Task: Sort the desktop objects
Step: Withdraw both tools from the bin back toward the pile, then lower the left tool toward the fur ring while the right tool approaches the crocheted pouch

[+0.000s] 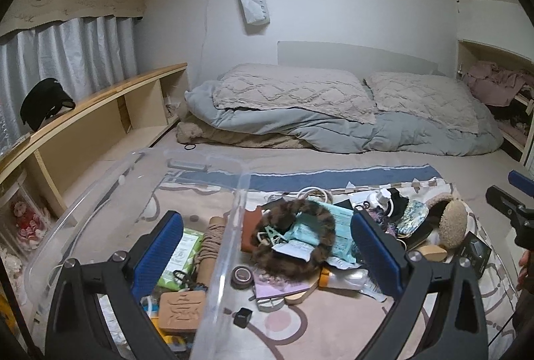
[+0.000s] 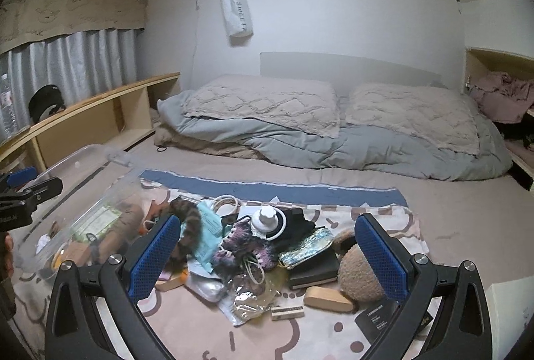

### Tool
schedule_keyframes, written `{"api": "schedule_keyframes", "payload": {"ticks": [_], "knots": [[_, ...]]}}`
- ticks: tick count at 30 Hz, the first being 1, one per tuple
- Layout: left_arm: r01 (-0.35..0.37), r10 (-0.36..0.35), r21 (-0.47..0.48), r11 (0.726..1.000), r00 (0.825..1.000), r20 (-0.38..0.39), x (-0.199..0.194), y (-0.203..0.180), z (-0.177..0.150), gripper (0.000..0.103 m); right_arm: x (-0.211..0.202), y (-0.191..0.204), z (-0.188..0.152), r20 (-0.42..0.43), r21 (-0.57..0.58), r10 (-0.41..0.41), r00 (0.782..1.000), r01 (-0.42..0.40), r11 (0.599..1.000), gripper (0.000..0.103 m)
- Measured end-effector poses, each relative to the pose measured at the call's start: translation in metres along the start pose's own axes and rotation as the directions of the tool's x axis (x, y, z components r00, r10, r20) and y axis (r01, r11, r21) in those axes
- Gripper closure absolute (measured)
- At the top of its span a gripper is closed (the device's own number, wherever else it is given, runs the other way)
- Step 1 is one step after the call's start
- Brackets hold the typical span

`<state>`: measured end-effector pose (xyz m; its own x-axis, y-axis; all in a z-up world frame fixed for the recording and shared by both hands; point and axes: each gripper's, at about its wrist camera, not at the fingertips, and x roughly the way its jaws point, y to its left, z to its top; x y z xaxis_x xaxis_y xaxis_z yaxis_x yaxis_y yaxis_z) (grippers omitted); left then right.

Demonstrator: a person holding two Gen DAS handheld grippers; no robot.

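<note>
A heap of small objects lies on a patterned mat on the bed: a brown furry headband, teal packets, a knitted purple pouch, a white round gadget, a fluffy beige earmuff, a wooden brush and a tape roll. A clear plastic bin on the left holds a green packet, rope and a brown block. My left gripper is open above the bin's right wall and the headband. My right gripper is open above the heap. Both are empty.
Folded grey duvet and two pillows lie at the bed's far end. A wooden shelf runs along the left wall with a black cap on it. A black card lies on the mat front right.
</note>
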<state>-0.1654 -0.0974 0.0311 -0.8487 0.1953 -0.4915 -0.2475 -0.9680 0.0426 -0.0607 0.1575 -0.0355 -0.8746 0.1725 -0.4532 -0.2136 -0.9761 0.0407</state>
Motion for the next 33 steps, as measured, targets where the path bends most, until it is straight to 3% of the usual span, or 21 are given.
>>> {"api": "schedule_keyframes", "payload": {"ticks": [13, 16, 21, 24, 33], "knots": [[0.029, -0.031, 0.059, 0.998, 0.999, 0.020, 0.032, -0.047, 0.002, 0.002, 0.041, 0.003, -0.010, -0.108, 0.061, -0.002, 0.994, 0.009, 0.998, 0.000], [0.044, -0.046, 0.090, 0.995, 0.999, 0.015, 0.043, -0.058, -0.003, 0.008, 0.055, 0.002, -0.012, -0.145, 0.062, -0.016, 0.989, 0.025, 0.998, 0.000], [0.045, -0.044, 0.146, 0.988, 0.999, -0.009, 0.067, -0.076, -0.013, 0.010, 0.081, -0.002, -0.019, -0.214, 0.100, -0.008, 0.977, 0.030, 0.995, 0.000], [0.045, -0.039, 0.173, 0.984, 0.998, -0.040, 0.085, -0.083, -0.019, 0.021, 0.097, -0.001, -0.023, -0.243, 0.107, -0.006, 0.970, 0.033, 0.994, 0.000], [0.048, -0.019, 0.197, 0.979, 0.989, -0.144, 0.136, -0.087, -0.038, 0.021, 0.144, 0.007, -0.043, -0.345, 0.121, 0.041, 0.938, 0.001, 0.993, 0.000]]}}
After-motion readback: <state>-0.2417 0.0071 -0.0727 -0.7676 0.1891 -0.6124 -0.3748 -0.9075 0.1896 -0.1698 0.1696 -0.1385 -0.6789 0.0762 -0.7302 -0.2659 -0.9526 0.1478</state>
